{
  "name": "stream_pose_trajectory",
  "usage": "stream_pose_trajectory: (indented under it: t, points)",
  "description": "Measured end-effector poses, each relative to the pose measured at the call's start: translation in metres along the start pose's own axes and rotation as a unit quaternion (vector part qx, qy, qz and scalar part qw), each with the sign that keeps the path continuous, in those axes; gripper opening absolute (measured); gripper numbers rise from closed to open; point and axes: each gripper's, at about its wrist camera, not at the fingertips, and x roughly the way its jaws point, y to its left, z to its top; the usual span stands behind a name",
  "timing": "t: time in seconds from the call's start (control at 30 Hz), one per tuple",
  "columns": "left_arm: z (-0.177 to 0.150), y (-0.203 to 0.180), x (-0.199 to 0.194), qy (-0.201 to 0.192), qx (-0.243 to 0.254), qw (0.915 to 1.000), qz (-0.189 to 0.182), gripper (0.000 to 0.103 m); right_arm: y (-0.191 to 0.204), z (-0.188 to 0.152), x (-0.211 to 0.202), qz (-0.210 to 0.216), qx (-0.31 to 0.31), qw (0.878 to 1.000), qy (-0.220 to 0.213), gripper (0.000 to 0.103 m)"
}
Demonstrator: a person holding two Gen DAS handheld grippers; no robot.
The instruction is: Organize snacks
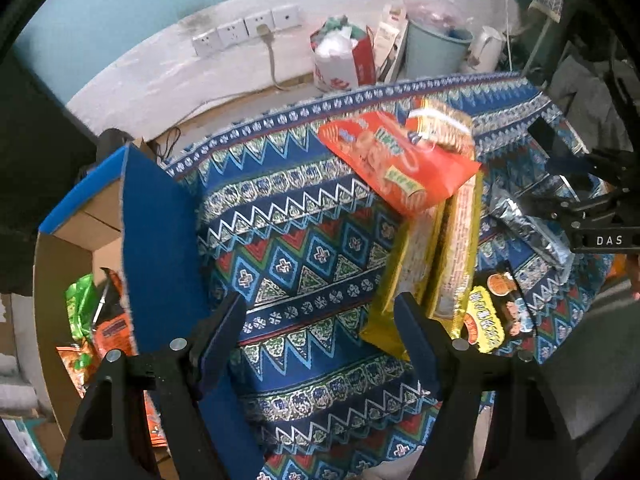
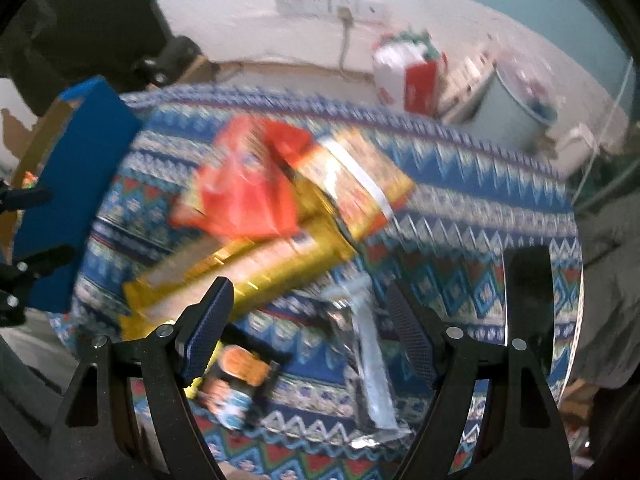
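On the patterned tabletop (image 1: 304, 240), left view: left gripper (image 1: 320, 320) wide, empty; orange packet (image 1: 400, 160) atop yellow packs (image 1: 436, 252) toward far right corner. Right view, blurred: right gripper (image 2: 308, 312) wide, empty, over silver packet (image 2: 372, 368) near front edge

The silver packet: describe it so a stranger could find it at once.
Start at the table under the blue patterned cloth. Right of the long gold packets lies the silver packet, flat on the cloth. It alone is plain shiny foil; its neighbours are gold, orange or black and printed.
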Motion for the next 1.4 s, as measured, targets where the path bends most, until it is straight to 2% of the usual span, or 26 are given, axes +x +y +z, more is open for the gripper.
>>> stream_pose_trajectory:
  t: [0.2, 0.37, 0.47, 0.63, 0.77, 0.97, 1.03, 1.27, 1.4]
  points:
    - [0.006, -0.005, 0.018, 0.023, -0.012, 0.9994, -0.023, 0.078, -0.022, -0.018, 0.028, -0.017, 0.013, 0.999, 0.041, 0.079]
    - [0.009, -0.015, 0.026, 0.032, 0.004, 0.9993, -0.020, 0.078, -0.035, -0.028, 0.044, -0.017, 0.021, 0.998, 0.062, 0.079]
    - [0.013, -0.022, 0.031, 0.037, 0.010, 0.9990, -0.021, 0.078, -0.038, -0.036, 0.052, -0.016, 0.021, 0.997, 0.074, 0.075]
    - [0.019, -0.026, 0.035, 0.038, 0.011, 0.9990, -0.021, 0.078, -0.039, -0.047, 0.062, -0.017, 0.015, 0.995, 0.093, 0.056]
    - [0.024, -0.025, 0.038, 0.040, 0.005, 0.9989, -0.023, 0.078, -0.039, -0.061, 0.070, -0.015, 0.018, 0.994, 0.105, 0.033]
    - [0.037, -0.022, 0.035, 0.029, -0.017, 0.9991, -0.028, 0.078, -0.039, -0.060, 0.056, -0.023, 0.021, 0.997, 0.076, 0.032]
    - [0.043, -0.021, 0.033, 0.019, -0.029, 0.9989, -0.031, 0.081, -0.038, -0.057, 0.047, -0.026, 0.025, 0.997, 0.061, 0.032]
    - [0.071, -0.025, 0.037, 0.004, -0.061, 0.9971, -0.045, 0.085, -0.041, -0.028, 0.026, -0.034, 0.036, 0.999, 0.011, 0.032]
    - [0.089, -0.025, 0.047, 0.005, -0.095, 0.9932, -0.067, 0.087, -0.041, -0.001, 0.021, -0.038, 0.040, 0.998, -0.005, 0.032]
